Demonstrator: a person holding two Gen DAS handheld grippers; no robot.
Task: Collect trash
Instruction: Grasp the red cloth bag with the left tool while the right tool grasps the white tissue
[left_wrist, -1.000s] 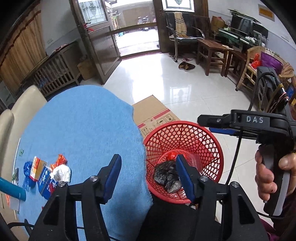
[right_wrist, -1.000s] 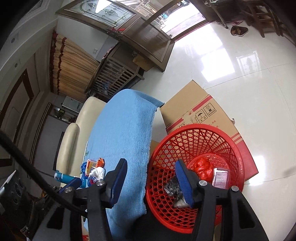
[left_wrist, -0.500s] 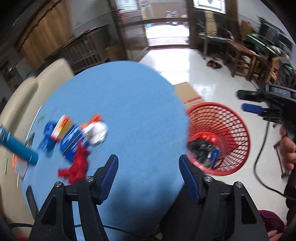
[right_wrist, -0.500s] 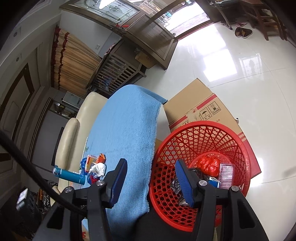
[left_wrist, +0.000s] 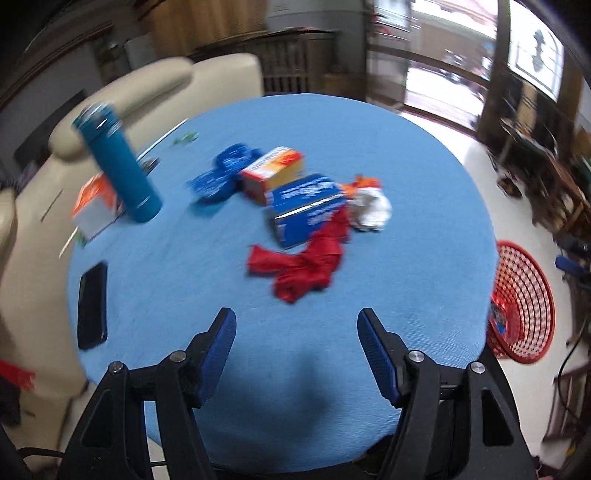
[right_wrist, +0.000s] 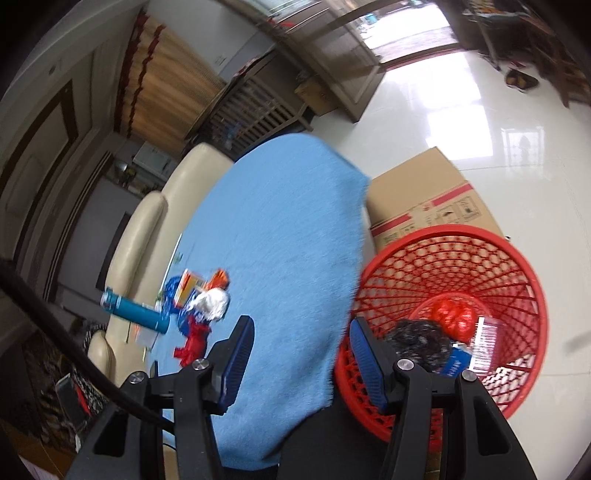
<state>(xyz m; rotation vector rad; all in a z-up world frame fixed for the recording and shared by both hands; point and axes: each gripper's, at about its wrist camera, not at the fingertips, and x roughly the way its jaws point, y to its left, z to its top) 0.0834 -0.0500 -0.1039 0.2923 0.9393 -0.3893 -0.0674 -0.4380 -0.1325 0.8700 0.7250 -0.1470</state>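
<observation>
1. Left gripper (left_wrist: 295, 350) is seen with its blue pads spread apart and nothing between them, poised over the near part of the blue round table (left_wrist: 424, 155).
2. Right gripper (right_wrist: 301, 354) is likewise parted and empty; it is held over the gap between the table edge and the red basket (right_wrist: 517, 266), the basket lying at about 3 o'clock of its fingers.
3. The trash is found at 12 o'clock of the left gripper: a crumpled red wrapper (left_wrist: 306, 266) nearest, with a blue carton (left_wrist: 306, 206), a white wad (left_wrist: 373, 210), an orange-and-white box (left_wrist: 273, 171) and blue plastic scraps (left_wrist: 221, 173) beyond it, most of them touching.
4. The step in hand is judged to be a reach for the next piece, several pieces being already in the basket.
5. The next move would call for the left gripper to be carried forward and lowered onto the red wrapper, then closed.
6. A teal flask (left_wrist: 118, 162) at 10 o'clock and a black phone (left_wrist: 92, 306) at 9 o'clock are judged not to be trash and should be avoided.
7. Open cloth is left between gripper and pile; the table edge at 3 o'clock sits close above the basket rim.
</observation>
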